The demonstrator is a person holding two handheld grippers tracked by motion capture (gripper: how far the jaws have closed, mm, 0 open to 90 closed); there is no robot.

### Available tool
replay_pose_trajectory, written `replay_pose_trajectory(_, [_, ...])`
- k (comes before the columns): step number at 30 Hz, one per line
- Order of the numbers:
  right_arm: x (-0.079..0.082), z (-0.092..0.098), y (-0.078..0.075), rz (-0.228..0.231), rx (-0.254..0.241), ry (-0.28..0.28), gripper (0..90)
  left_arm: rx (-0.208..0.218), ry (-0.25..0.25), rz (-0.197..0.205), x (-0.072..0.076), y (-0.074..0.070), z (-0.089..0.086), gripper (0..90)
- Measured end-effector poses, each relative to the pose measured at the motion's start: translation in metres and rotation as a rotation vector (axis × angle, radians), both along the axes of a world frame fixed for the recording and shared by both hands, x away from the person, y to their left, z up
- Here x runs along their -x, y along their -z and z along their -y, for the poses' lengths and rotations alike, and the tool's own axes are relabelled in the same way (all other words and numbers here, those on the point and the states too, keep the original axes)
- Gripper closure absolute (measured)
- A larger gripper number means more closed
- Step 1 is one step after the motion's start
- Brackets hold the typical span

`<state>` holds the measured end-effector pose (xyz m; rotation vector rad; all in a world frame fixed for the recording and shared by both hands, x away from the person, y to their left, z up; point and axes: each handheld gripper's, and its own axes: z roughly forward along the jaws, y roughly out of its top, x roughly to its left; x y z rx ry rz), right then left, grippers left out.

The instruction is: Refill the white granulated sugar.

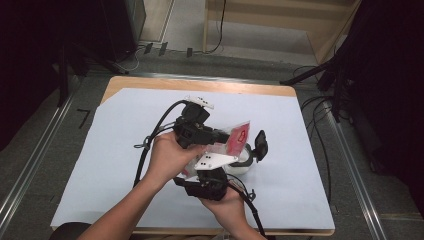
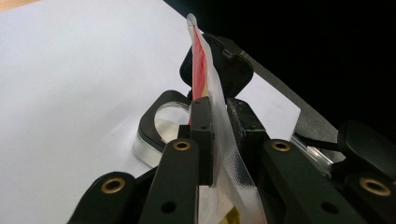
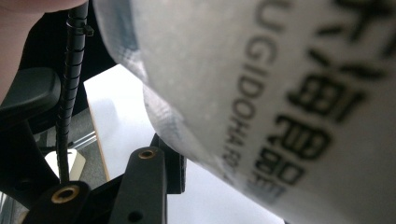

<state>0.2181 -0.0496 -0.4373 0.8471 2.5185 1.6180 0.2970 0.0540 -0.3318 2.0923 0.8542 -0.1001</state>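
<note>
since the packet [image 2: 212,88] stands on edge straight up out of the left tool [image 2: 219,128], its long axis runs away from that tool and tilts over the open container [image 2: 161,126] w/ its flip lid [image 2: 224,65] raised behind it. left tool is clenched on the packet's lower part, film squeezed flat btwn the two black jaws, red print showing above them. in the high view the left tool [image 1: 220,136] sits upper-centre of the white worktop [image 1: 110,150], packet [image 1: 236,135] sticking out to its right, just above the container [image 1: 242,162].

right tool [image 1: 212,172] is nearer the person, just below the packet and almost touching the left hand [image 1: 167,157]. in the right gripper view the packet's printed film [image 3: 261,93] looms v. close above and right of the one jaw [image 3: 159,163] in sight; can't tell if that tool is gripping it or released. judging by this, the next move prob needs the right tool to catch the free edge across from the left.
</note>
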Motion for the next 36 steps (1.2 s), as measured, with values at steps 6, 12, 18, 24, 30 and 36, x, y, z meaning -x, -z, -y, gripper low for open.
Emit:
replay_pose_trajectory(6, [-0.0001, 0.0003, -0.0001, 0.002, -0.003, -0.001, 63.6, -0.004, 0.001, 0.005, 0.0006, -0.0007, 0.0009, 81.3])
replay_pose_trajectory(12, [0.0003, 0.0002, -0.0006, 0.002, -0.01, 0.002, 63.6, -0.022, 0.001, 0.016, 0.0028, -0.0027, 0.0027, 81.5])
replay_pose_trajectory(18, [0.0001, 0.0, -0.0006, -0.002, -0.01, 0.004, 63.6, -0.018, 0.0, 0.007, 0.0015, -0.0022, 0.0025, 81.5])
replay_pose_trajectory(24, [0.0004, 0.0002, -0.0012, -0.004, -0.015, 0.012, 63.6, -0.017, 0.008, 0.013, 0.0015, -0.0029, 0.0041, 81.5])
replay_pose_trajectory(30, [0.0009, 0.0003, -0.0018, -0.003, -0.016, 0.015, 63.6, -0.023, 0.005, 0.016, 0.0019, -0.004, 0.0045, 81.4])
replay_pose_trajectory(36, [0.0007, 0.0, -0.0028, -0.013, -0.029, 0.018, 63.6, -0.017, 0.007, 0.016, 0.0018, -0.0049, 0.0054, 81.3])
